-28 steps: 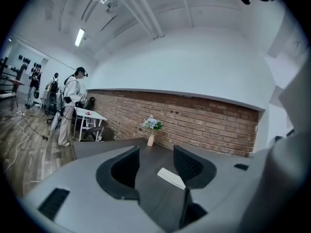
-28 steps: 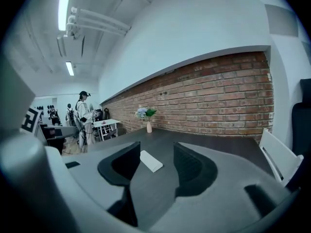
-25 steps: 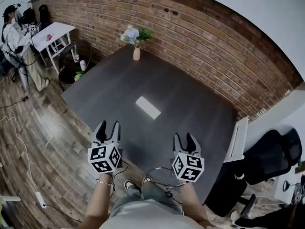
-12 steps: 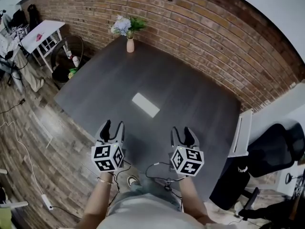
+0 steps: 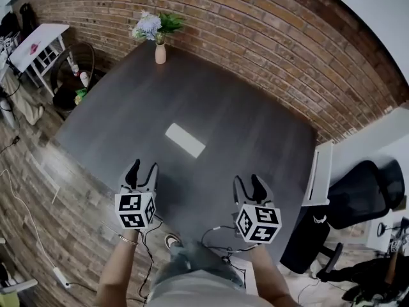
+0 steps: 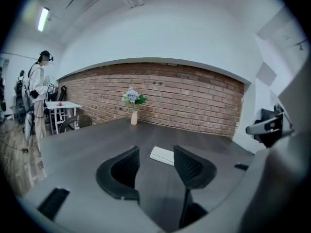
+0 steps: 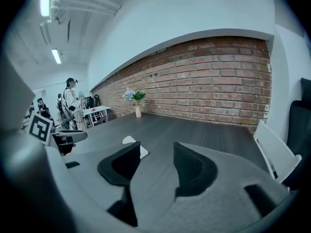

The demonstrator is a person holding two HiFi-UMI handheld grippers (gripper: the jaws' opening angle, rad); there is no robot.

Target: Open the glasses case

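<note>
A flat white glasses case (image 5: 185,140) lies closed near the middle of the dark table (image 5: 255,133). It shows ahead between the jaws in the left gripper view (image 6: 162,155) and partly behind the left jaw in the right gripper view (image 7: 130,141). My left gripper (image 5: 140,171) hovers over the table's near edge, open and empty, short of the case. My right gripper (image 5: 250,186) is at the near edge too, to the right of the case, open with nothing between its fingers.
A vase of flowers (image 5: 157,36) stands at the table's far corner by the brick wall. A white panel (image 5: 318,176) leans at the table's right side, with a black office chair (image 5: 364,197) beyond. A person (image 6: 38,89) stands far left by a small white table (image 5: 35,43).
Both grippers have sunk toward the table's near edge, the left one more. The head view has shifted, so the case and vase sit higher and further left in the picture.
</note>
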